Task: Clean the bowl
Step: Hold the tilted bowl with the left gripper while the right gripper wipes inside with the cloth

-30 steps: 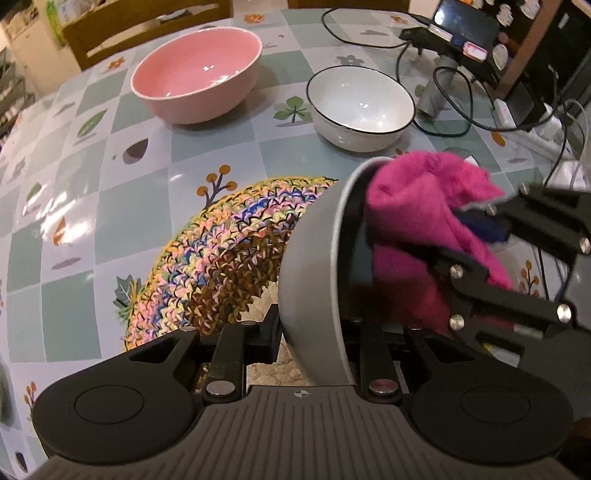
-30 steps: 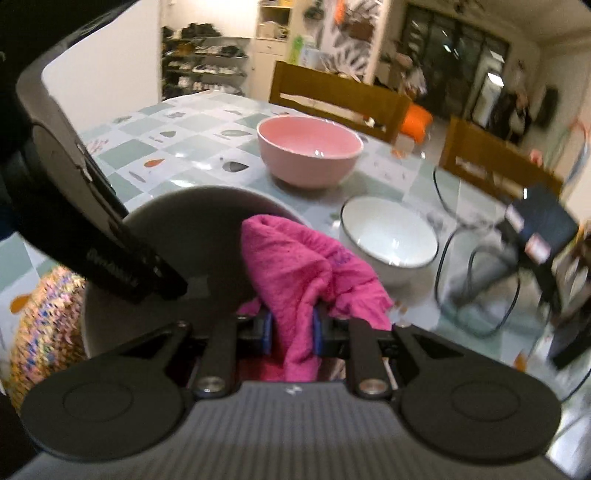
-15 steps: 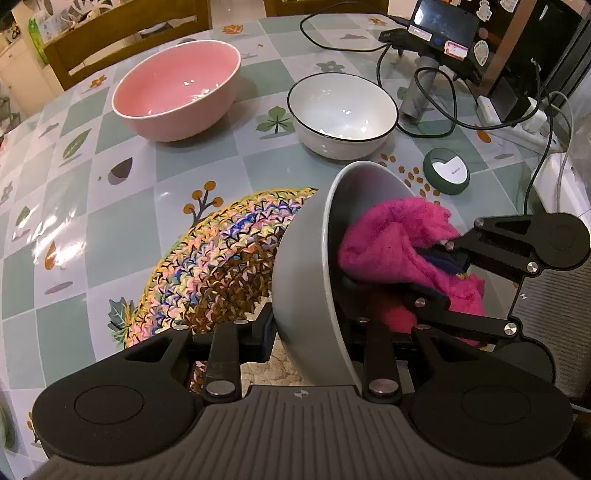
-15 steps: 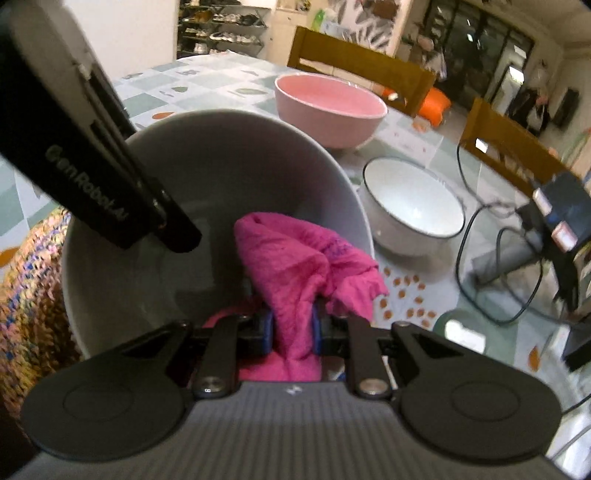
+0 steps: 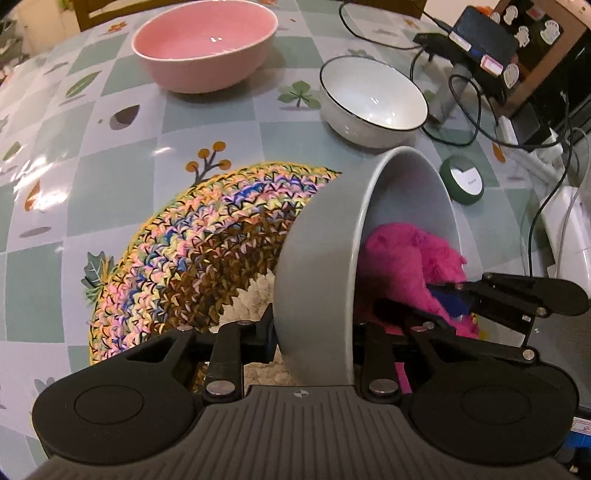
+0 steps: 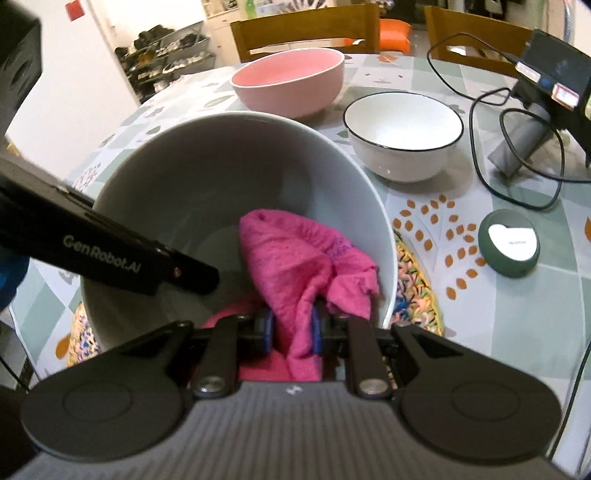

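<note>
A grey bowl [image 5: 321,266] is held tipped on its side above a woven mat, its opening facing right. My left gripper [image 5: 310,332] is shut on the bowl's rim. In the right wrist view the grey bowl [image 6: 207,173] opens toward the camera. A magenta cloth [image 6: 295,262] is pressed inside it, low on the right of the inner wall. My right gripper [image 6: 290,328] is shut on the cloth. From the left wrist view the magenta cloth [image 5: 402,258] and the right gripper [image 5: 454,299] reach into the bowl from the right.
A multicoloured woven mat [image 5: 207,243] lies under the bowl. A pink bowl [image 5: 205,44] and a white black-rimmed bowl [image 5: 373,99] stand further back. A green round device [image 5: 463,179], cables and a phone stand [image 6: 546,85] crowd the right side. Wooden chairs [image 6: 306,26] stand beyond the table.
The cloth has slid lower in the grey bowl, from its upper rim down to the lower inner wall. The bowl stays tipped in the left gripper.
</note>
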`<state>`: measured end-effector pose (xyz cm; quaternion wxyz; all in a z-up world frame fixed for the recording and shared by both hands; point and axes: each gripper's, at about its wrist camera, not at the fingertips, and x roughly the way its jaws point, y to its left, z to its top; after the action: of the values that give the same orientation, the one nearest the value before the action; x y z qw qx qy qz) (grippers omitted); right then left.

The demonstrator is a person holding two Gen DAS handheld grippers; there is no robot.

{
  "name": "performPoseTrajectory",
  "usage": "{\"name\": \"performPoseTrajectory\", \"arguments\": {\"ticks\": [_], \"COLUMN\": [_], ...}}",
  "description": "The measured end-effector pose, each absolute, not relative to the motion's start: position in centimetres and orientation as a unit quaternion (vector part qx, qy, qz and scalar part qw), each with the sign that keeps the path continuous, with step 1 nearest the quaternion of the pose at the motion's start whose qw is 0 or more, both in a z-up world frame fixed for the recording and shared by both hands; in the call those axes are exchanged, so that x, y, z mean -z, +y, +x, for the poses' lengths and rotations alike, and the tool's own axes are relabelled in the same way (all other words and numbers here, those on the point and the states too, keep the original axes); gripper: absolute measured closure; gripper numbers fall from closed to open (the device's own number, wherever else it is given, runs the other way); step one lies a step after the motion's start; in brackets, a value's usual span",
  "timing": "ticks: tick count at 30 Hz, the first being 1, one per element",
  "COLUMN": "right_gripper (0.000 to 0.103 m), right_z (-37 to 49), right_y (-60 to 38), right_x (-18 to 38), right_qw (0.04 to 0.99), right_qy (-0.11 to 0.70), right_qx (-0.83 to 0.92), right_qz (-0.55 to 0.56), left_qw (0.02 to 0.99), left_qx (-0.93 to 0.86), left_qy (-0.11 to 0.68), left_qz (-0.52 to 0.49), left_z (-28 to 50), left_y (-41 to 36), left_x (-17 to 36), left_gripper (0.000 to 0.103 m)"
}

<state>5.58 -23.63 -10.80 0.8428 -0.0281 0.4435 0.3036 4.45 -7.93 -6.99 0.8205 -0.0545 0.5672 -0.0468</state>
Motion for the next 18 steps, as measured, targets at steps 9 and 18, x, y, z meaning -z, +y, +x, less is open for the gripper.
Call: {"name": "performPoseTrajectory", "arguments": {"ticks": [9,18], "right_gripper": [0.083,0.084], "right_z": [5.1,4.6], "right_y": [-22.1,-20.2], "right_x": [10.7,11.2], "right_qw": [0.842,0.834], "right_qy": [0.445,0.443], "right_qx": [-0.307,-0.327], "right_qz": [-0.006,-0.014], "left_qw": [0.837,0.858], "left_qx": [0.051,0.041], "left_qy": [0.544,0.510], "left_qz": [-0.013,0.057], "left_z": [4.2,3.3], "left_y": [-7.4,-7.6], "left_x": [5.4,3.2], "left_gripper": [0.083,0.082]}}
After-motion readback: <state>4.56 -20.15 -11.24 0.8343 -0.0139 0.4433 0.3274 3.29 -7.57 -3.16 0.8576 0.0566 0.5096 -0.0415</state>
